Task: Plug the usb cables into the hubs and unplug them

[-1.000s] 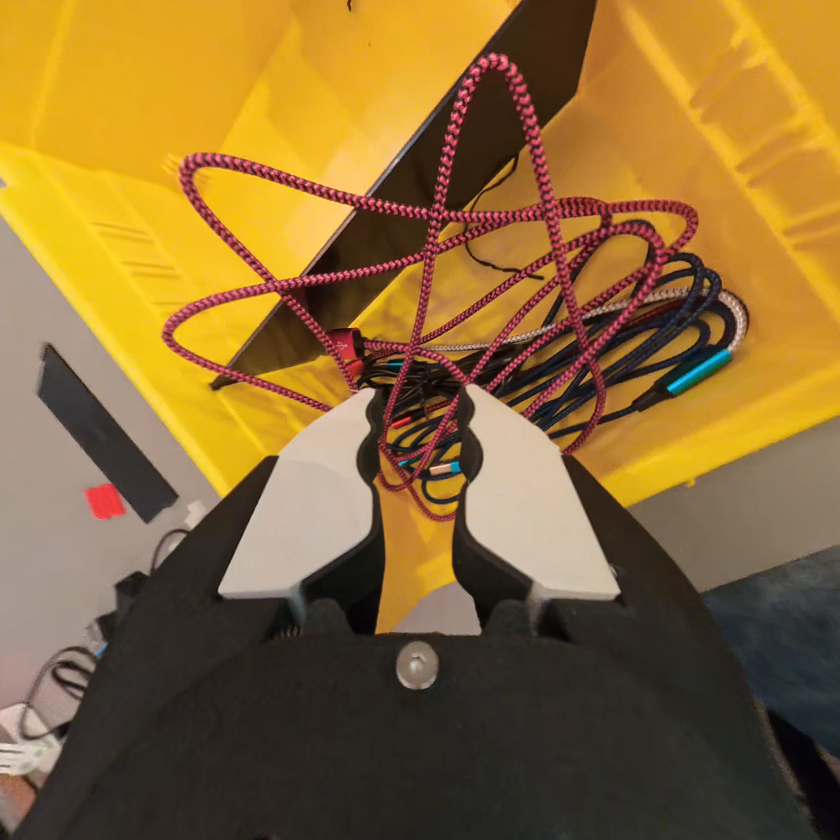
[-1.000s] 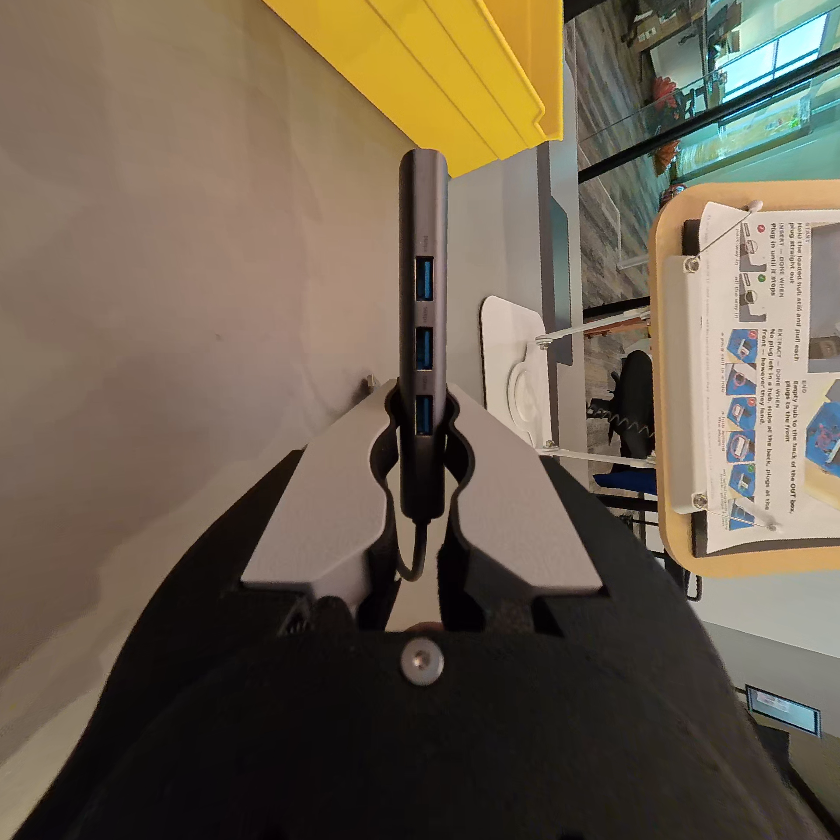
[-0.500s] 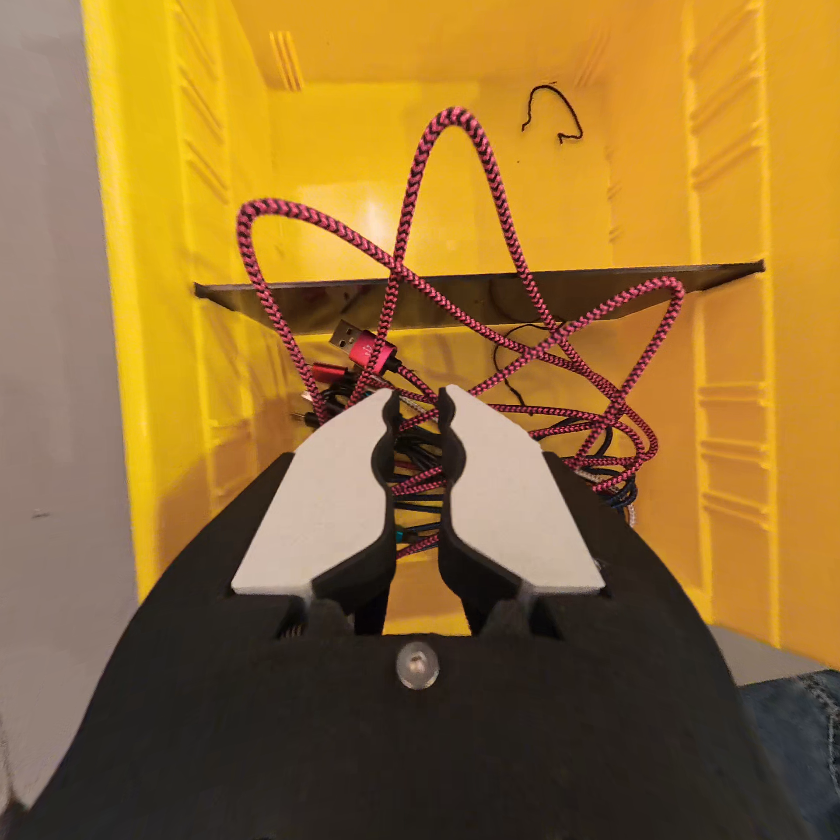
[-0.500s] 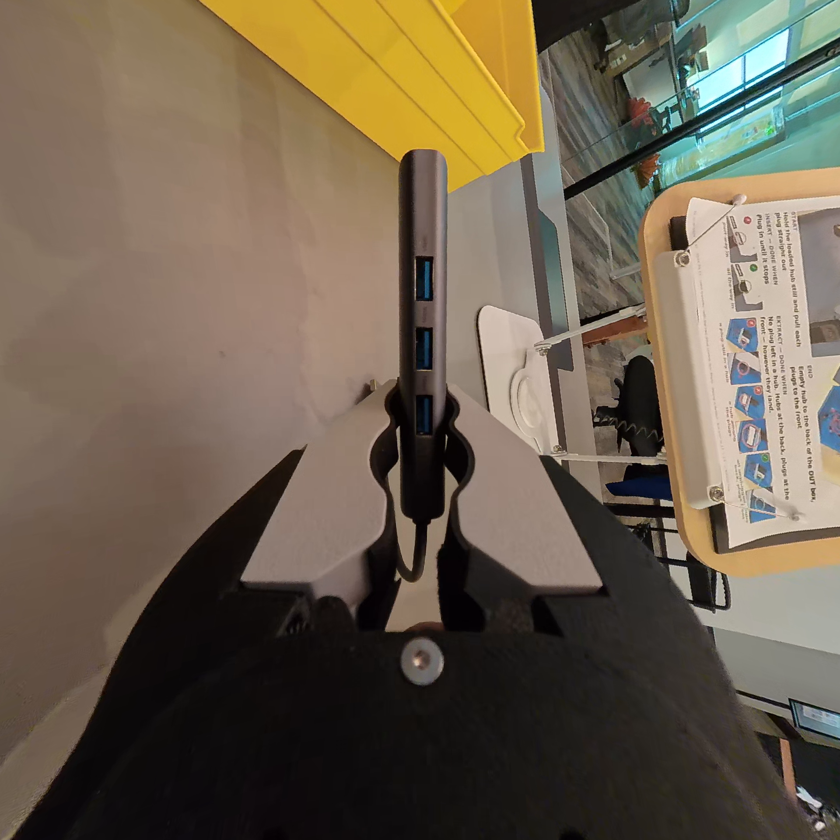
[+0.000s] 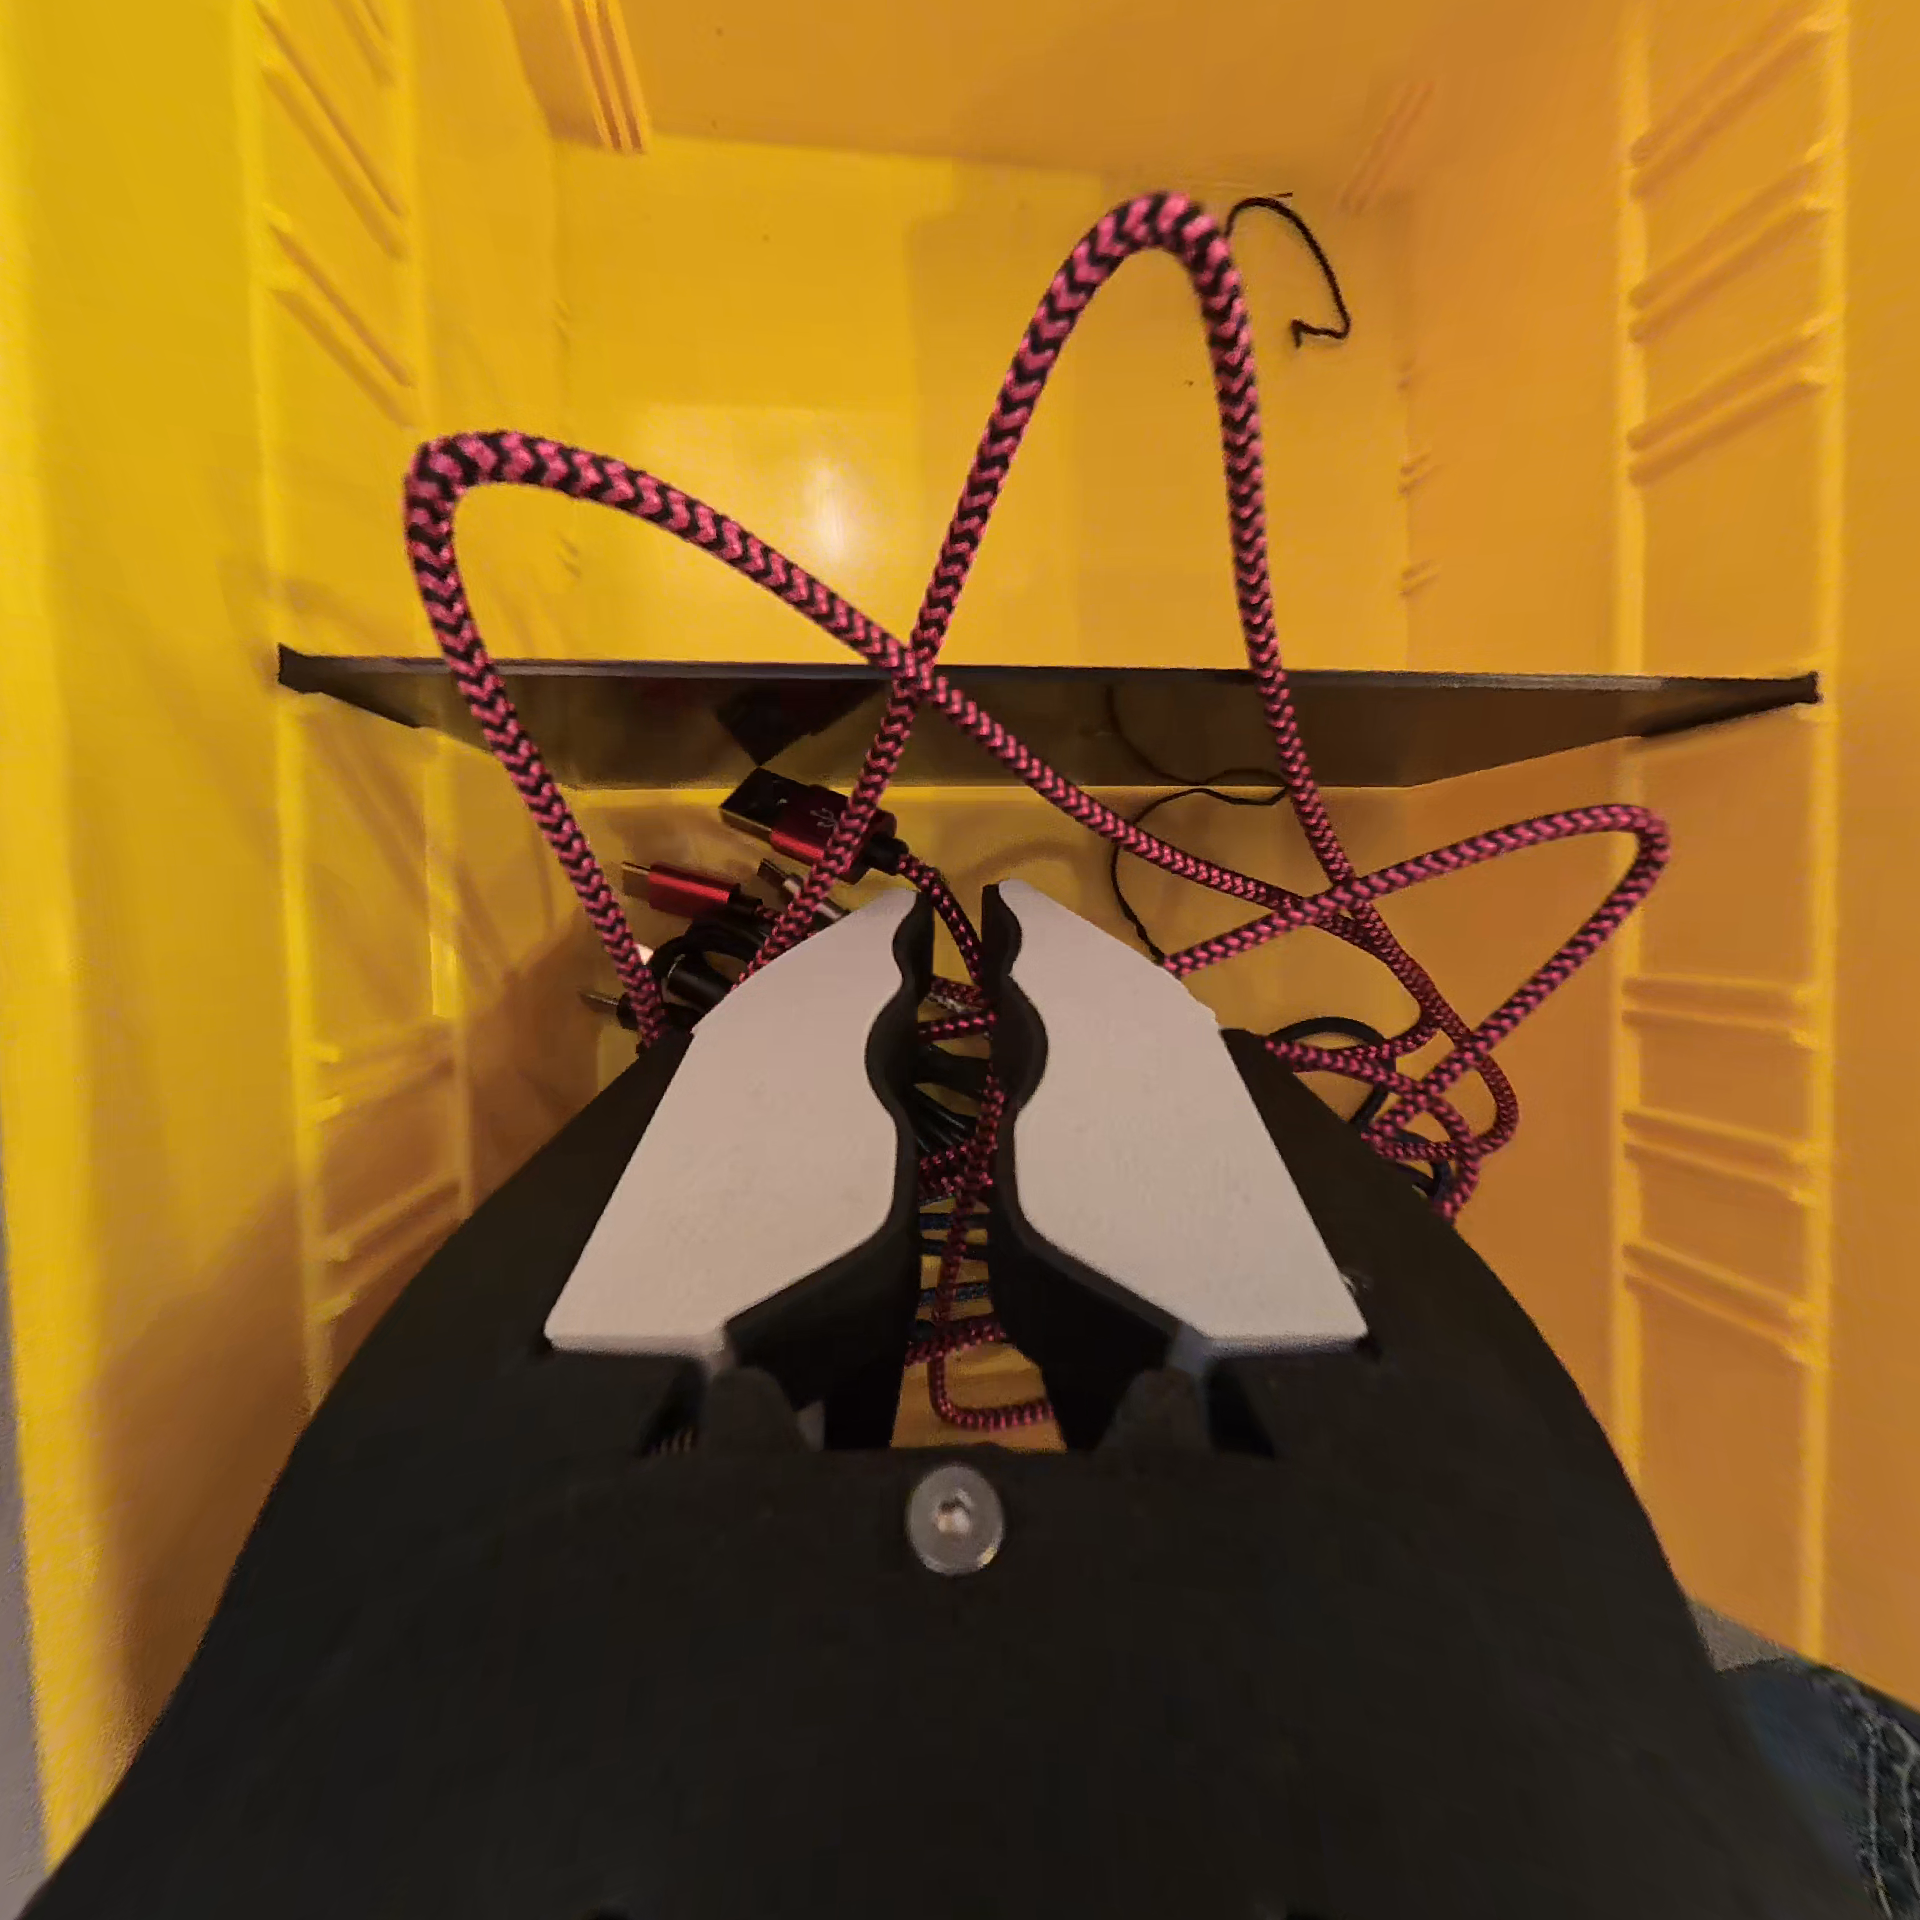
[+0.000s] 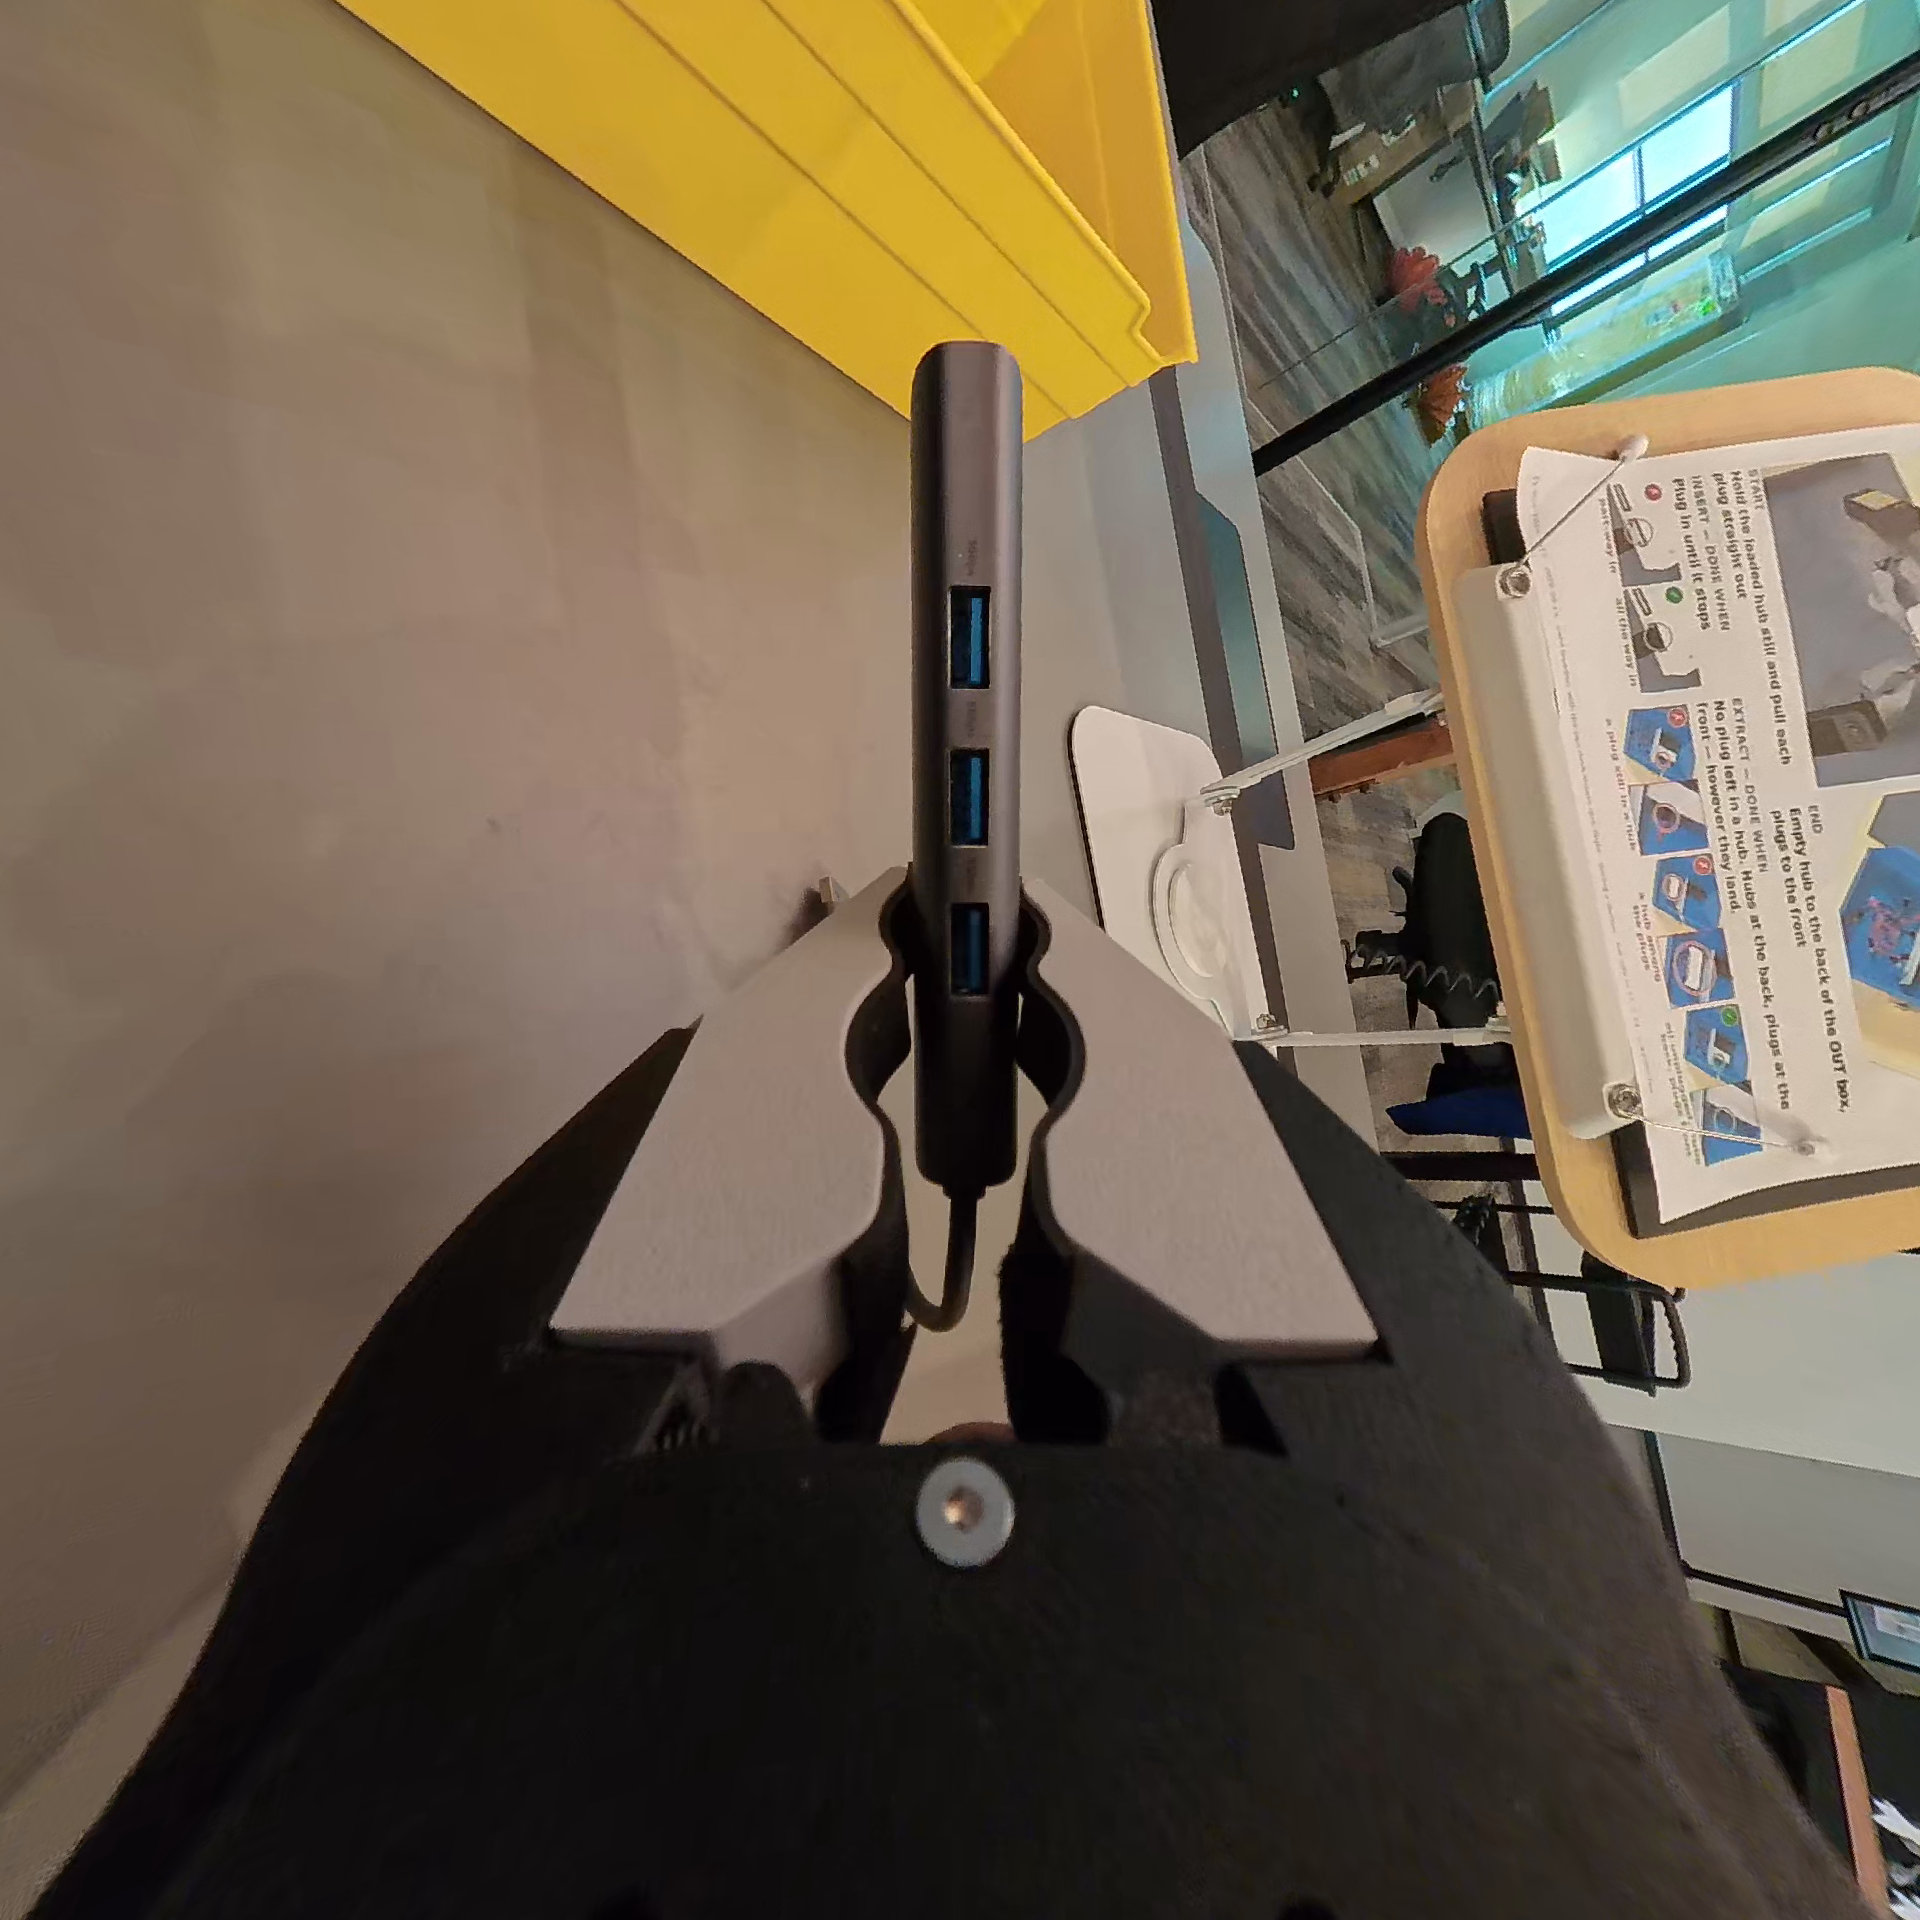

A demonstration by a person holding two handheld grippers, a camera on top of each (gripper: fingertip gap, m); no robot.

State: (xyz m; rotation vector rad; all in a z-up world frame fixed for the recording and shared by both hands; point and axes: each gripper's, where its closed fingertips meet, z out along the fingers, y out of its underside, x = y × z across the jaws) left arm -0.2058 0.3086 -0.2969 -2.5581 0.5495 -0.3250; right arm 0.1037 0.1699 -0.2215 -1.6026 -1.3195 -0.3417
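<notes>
Left gripper [image 5: 954, 914]: fingers nearly closed on the pink-and-black braided cable [image 5: 1049, 343], just behind its red USB-A plug [image 5: 805, 826]; a firm pinch cannot be confirmed.
Right gripper [image 6: 961, 904]: fingers clamped on the grey hub [image 6: 964, 665], which stands upright above the grey tabletop [image 6: 416, 623].
Cable location: front compartment of the yellow bin [image 5: 135, 727], ahead of the black divider [image 5: 1455, 717], tangled with dark cables [image 5: 707, 945].
Hub ports: three blue sockets; the lowest sits between the finger tips.
Risk 1: the braided loops cross one another, so lifting may drag neighbouring cables out.
Risk 2: a grip on the cord rather than the plug shell lets the plug swivel, which would spoil alignment.
Risk 3: the lowest port is likely blocked by the fingers.
Materials: woven chevron sheath, springy; glossy ribbed plastic bin; smooth matte hub with rounded end.
</notes>
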